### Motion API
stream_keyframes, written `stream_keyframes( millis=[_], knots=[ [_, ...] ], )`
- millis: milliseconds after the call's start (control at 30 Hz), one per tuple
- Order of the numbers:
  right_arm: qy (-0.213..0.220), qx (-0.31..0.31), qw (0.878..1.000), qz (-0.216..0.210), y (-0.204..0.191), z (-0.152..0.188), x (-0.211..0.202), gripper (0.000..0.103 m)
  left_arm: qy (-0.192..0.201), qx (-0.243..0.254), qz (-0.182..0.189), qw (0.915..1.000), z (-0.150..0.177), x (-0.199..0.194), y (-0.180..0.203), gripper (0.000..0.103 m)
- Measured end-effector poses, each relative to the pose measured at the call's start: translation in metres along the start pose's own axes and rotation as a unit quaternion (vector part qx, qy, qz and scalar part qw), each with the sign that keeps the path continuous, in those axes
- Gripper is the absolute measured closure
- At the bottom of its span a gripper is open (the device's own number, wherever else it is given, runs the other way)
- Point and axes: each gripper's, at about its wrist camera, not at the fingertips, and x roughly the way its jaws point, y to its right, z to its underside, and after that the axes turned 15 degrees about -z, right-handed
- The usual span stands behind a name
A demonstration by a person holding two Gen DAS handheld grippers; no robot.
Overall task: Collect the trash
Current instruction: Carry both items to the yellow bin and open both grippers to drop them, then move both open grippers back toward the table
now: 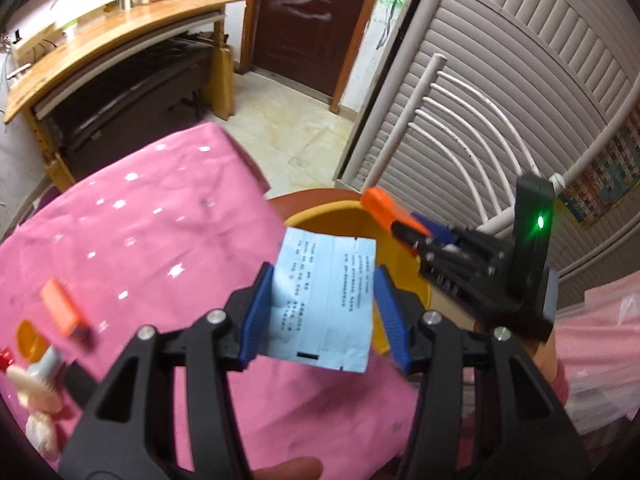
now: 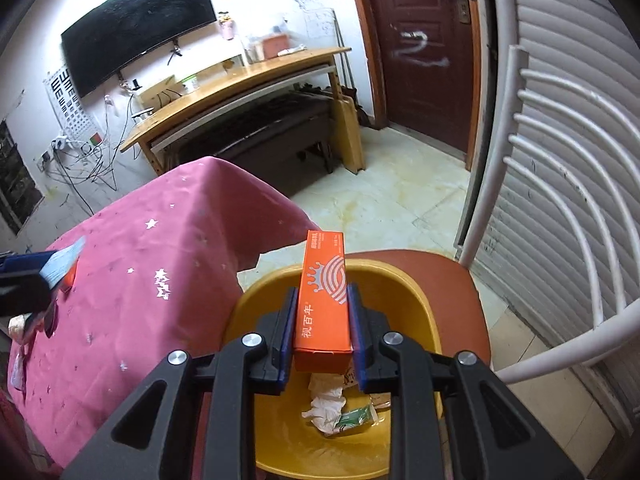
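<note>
My left gripper [image 1: 322, 284] is shut on a light blue printed packet [image 1: 326, 300] and holds it above the pink tablecloth's edge, next to the yellow basin [image 1: 320, 216]. My right gripper [image 2: 322, 294] is shut on an orange carton [image 2: 325, 300] and holds it over the yellow basin [image 2: 256, 300], which stands on a brown chair seat [image 2: 452, 280]. Crumpled white tissue [image 2: 326, 402] and a green-white wrapper [image 2: 354, 418] lie in the basin. In the left wrist view the right gripper [image 1: 404, 228] with the orange carton [image 1: 380, 204] shows over the basin's far rim.
On the pink-clothed table [image 1: 140, 220] lie an orange box [image 1: 64, 310], an orange cap [image 1: 28, 338], and white and red bits [image 1: 36, 392] at the left. A white chair back [image 2: 560, 200], a wooden desk [image 2: 240, 80] and a brown door [image 2: 420, 40] stand beyond.
</note>
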Motion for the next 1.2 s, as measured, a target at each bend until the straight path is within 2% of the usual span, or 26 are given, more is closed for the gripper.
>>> stream_keyframes(
  millis=[200, 300, 333, 367, 467, 533, 800, 967, 1067, 1200],
  knots=[
    [-0.015, 0.026, 1.000, 0.003, 0.019, 0.002, 0.009, 0.084, -0.019, 0.003, 0.003, 0.9998, -0.020, 0.031, 0.029, 0.054],
    [-0.022, 0.032, 0.999, 0.012, 0.024, 0.004, 0.013, 0.083, -0.022, -0.002, 0.017, 0.9996, -0.024, 0.042, 0.039, 0.054],
    [-0.022, 0.035, 0.999, 0.014, 0.026, 0.004, 0.013, 0.081, -0.022, -0.005, 0.018, 0.9996, -0.024, 0.043, 0.040, 0.051],
    [-0.022, 0.038, 0.999, 0.013, 0.028, 0.005, 0.013, 0.079, -0.025, -0.006, 0.018, 0.9995, -0.025, 0.046, 0.042, 0.043],
    [-0.020, 0.042, 0.999, 0.019, 0.028, 0.006, 0.013, 0.067, -0.030, -0.011, 0.013, 0.9994, -0.024, 0.050, 0.044, 0.030],
    [-0.020, 0.041, 0.999, 0.018, 0.028, 0.006, 0.013, 0.060, -0.031, -0.015, 0.014, 0.9993, -0.023, 0.047, 0.042, 0.030],
    [-0.019, 0.037, 0.999, 0.011, 0.026, 0.005, 0.014, 0.058, -0.025, -0.033, 0.016, 0.9990, -0.019, 0.035, 0.030, 0.026],
    [-0.006, 0.039, 0.999, 0.007, 0.025, 0.002, 0.009, 0.054, -0.015, -0.045, 0.021, 0.9986, -0.013, 0.019, 0.018, 0.026],
    [0.003, 0.034, 0.999, -0.007, 0.018, 0.000, 0.005, 0.048, 0.000, -0.054, 0.020, 0.9983, -0.004, 0.006, 0.008, 0.019],
    [0.006, 0.016, 0.999, -0.040, -0.002, -0.002, 0.007, 0.039, 0.018, -0.074, 0.011, 0.9971, 0.010, -0.015, -0.013, 0.016]
  ],
)
